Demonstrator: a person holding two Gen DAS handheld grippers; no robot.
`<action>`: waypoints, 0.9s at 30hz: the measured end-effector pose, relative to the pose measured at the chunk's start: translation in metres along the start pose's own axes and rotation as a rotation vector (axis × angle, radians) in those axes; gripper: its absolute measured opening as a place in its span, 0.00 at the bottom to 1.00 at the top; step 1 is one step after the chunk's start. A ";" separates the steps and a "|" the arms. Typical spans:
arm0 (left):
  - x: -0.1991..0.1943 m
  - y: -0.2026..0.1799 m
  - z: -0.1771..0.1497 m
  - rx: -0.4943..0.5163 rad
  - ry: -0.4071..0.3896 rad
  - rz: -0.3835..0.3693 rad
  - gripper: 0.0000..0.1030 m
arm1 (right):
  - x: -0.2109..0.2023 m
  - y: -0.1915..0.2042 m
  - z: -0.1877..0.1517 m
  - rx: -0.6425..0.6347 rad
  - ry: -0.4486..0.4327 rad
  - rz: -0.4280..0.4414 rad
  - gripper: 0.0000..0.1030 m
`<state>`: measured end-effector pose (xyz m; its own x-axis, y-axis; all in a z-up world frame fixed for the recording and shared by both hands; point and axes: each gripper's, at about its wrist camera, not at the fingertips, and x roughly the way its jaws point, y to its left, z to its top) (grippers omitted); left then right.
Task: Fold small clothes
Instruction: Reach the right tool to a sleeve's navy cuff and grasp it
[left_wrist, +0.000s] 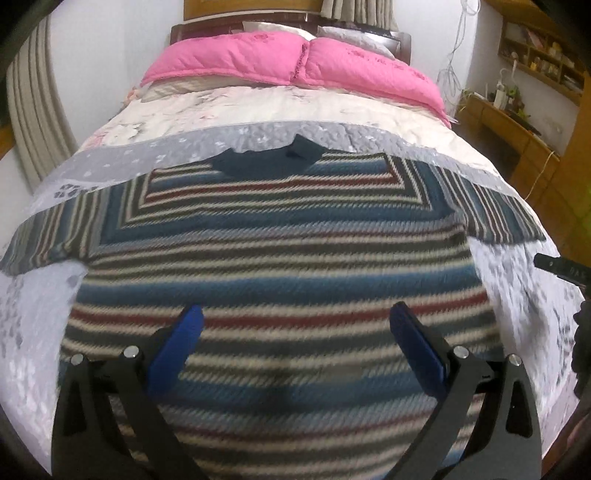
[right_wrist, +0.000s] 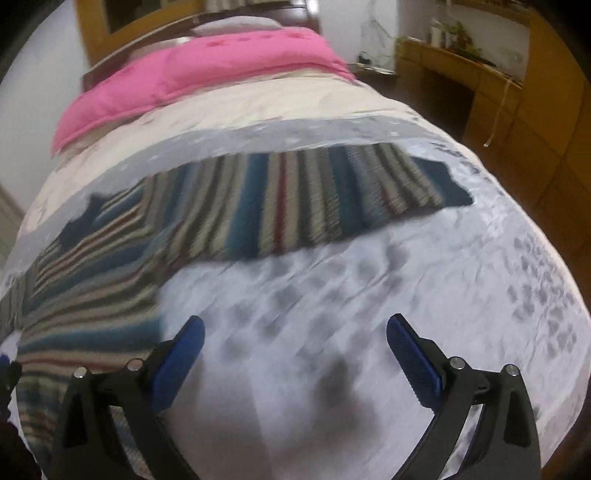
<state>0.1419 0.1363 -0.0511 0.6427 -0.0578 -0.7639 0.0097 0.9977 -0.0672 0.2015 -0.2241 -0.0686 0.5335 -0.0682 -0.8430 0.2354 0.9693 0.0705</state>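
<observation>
— Striped knit, item one: where does it lie?
— One sweater, banded in blue, cream, grey and dark red, spread flat on the pale grey-white quilt at the near end of the bed. Dark blue collar at the far side; both sleeves stretched out, left and right. The right sleeve ends in a dark blue cuff.
— Item two, the left gripper?
— Black frame, blue pads. Jaws wide apart, nothing between them, poised over the sweater's near body. Contact with the knit cannot be told.
— Item three, the right gripper?
— Same make. Jaws likewise wide apart and empty, over bare quilt to the right of the sweater body, with the right sleeve farther off. That view is blurred.
— Remaining stock?
— Pink duvet folded at the far end by the headboard; cream floral bedcover between it and a grey band; wooden desk far right, beside the bed.
</observation>
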 end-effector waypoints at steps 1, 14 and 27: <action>0.007 -0.006 0.008 -0.005 0.001 -0.001 0.97 | 0.004 -0.007 0.008 -0.003 0.003 -0.012 0.96; 0.056 -0.059 0.072 0.010 -0.030 0.012 0.97 | 0.061 -0.153 0.105 0.216 0.083 -0.073 0.96; 0.080 -0.042 0.075 -0.010 -0.008 0.056 0.97 | 0.124 -0.216 0.115 0.321 0.196 -0.034 0.83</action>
<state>0.2505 0.0921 -0.0613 0.6484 -0.0017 -0.7613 -0.0341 0.9989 -0.0314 0.3100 -0.4695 -0.1270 0.3626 -0.0229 -0.9317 0.5096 0.8418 0.1777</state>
